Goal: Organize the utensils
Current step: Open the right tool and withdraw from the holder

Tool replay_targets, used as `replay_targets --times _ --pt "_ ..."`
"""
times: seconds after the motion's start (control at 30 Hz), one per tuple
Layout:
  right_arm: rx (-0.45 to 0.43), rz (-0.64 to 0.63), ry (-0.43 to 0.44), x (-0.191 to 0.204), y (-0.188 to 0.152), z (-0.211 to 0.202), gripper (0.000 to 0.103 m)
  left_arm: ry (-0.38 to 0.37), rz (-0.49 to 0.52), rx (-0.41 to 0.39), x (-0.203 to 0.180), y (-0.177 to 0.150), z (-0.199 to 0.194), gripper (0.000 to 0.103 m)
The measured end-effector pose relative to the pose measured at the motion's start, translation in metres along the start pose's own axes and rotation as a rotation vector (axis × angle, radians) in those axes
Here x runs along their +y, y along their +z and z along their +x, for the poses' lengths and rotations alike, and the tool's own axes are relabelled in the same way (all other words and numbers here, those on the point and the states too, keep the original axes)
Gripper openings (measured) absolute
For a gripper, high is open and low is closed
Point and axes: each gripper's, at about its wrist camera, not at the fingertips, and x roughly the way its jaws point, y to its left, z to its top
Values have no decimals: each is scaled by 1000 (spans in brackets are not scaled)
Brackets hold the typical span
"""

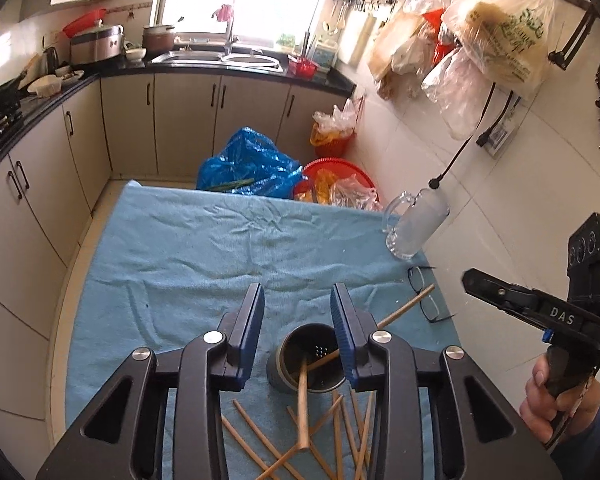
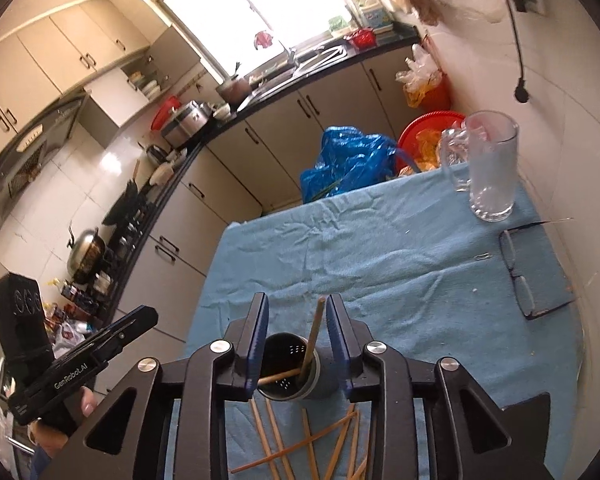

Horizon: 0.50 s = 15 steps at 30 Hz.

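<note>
A dark perforated utensil cup (image 1: 308, 364) (image 2: 290, 372) stands on the blue cloth (image 1: 220, 248) (image 2: 380, 240) near the front edge. Two wooden chopsticks (image 1: 302, 400) (image 2: 314, 336) lean inside it. Several loose chopsticks (image 1: 340, 432) (image 2: 300, 448) lie scattered on the cloth in front of the cup. My left gripper (image 1: 298, 312) is open and empty above the cup. My right gripper (image 2: 296, 320) is open, its fingers on either side of the cup, gripping nothing. Each gripper also shows from the side in the other's view, the right (image 1: 476, 280) and the left (image 2: 140, 318).
A glass mug (image 1: 416, 224) (image 2: 488, 168) stands at the cloth's far right corner. Black-framed glasses (image 1: 424, 292) (image 2: 520, 268) lie near the right edge. A blue plastic bag (image 1: 248, 168) and a red basin (image 1: 336, 180) sit beyond the table. The tiled wall is on the right.
</note>
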Motion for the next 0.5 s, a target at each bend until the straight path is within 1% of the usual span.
replay_targets --times 0.13,0.23,0.33,0.5 --pt "-24 31 7 -11 -6 -25 42 -3 3 -43 0 -7 -23 35" --pt "-15 53 4 -24 -19 -35 43 -5 5 -62 1 -18 -36 36" --pt "24 82 -3 -39 -38 -36 43 14 -5 -62 10 -33 -44 36" --pt "122 127 -44 -70 -79 -23 43 34 -65 -4 42 -74 -42 36"
